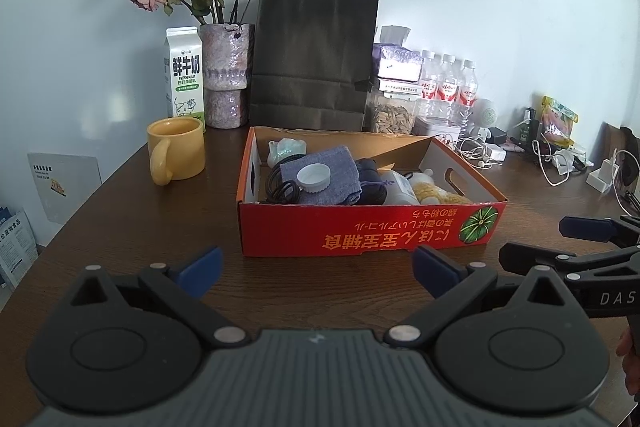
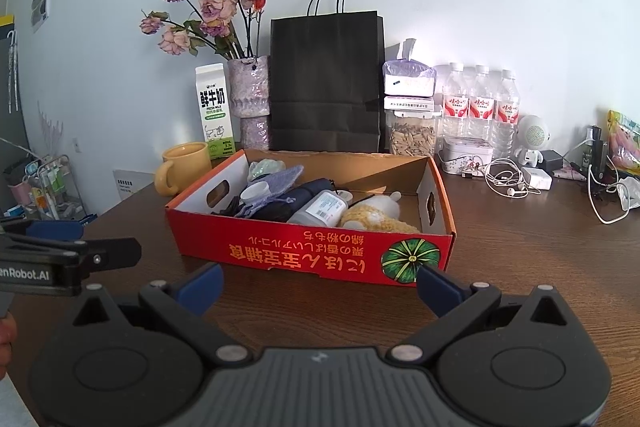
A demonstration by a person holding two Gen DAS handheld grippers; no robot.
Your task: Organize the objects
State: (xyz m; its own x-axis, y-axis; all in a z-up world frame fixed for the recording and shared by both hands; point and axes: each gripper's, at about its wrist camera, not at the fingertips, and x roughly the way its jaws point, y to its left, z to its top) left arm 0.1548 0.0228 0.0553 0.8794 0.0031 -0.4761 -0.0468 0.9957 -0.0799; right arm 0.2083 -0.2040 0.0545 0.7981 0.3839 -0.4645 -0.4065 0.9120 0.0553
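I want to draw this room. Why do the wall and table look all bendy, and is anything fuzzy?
Both wrist views use fisheye lenses, so edges curve and corners go dark. In the left wrist view, the red box looks sharp; the left gripper close up looks soft. The right wrist view is the same.

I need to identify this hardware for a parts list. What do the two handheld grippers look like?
Both the left gripper and right gripper match: black linkage arms with silver pivot pins, blue pads on the fingertips, round black hubs, a ribbed grey body. White lettering runs along their sides.

three water bottles (image 2: 482, 103), one mug (image 2: 184, 167)
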